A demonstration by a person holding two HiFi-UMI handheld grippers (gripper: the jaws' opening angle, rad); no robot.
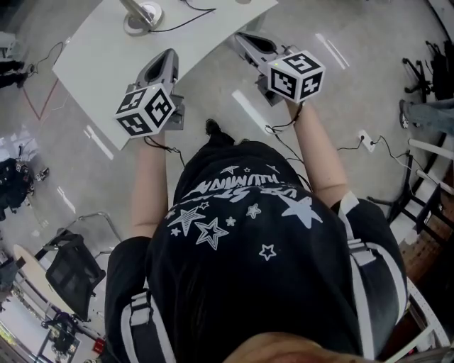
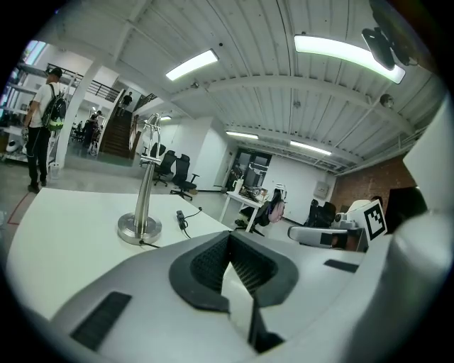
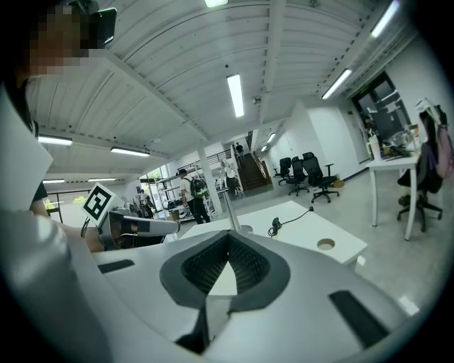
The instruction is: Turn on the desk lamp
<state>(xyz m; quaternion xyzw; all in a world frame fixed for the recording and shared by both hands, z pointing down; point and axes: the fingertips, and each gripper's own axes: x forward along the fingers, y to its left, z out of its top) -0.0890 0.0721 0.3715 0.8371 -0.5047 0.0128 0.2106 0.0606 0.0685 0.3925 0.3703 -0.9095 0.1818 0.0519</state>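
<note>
Closest to the head camera is my black star-printed shirt [image 1: 241,234], with both bare forearms reaching forward from it. Just beyond, my left gripper [image 1: 169,58] carries its marker cube [image 1: 145,110] over the near edge of the white table [image 1: 92,67]. Its jaws are closed tip to tip with nothing caught between them, as its own view [image 2: 228,237] shows. My right gripper [image 1: 241,39] sits level with it at the same table edge, well apart from the left one. Its jaws [image 3: 228,238] are likewise pressed together and empty.

Farther on, ahead of the left gripper and toward the far edge of the table, stands the desk lamp [image 2: 146,188]. Its round metal base [image 1: 144,14] rests flat on the tabletop and its slim pole rises upright. Neither gripper touches it. A black cable [image 1: 181,25] runs from the base across the table, with an inline switch [image 2: 181,215] lying just right of the base.

Beyond the table are office chairs [image 2: 183,174] and a person with a backpack [image 2: 42,127] standing at the far left.
</note>
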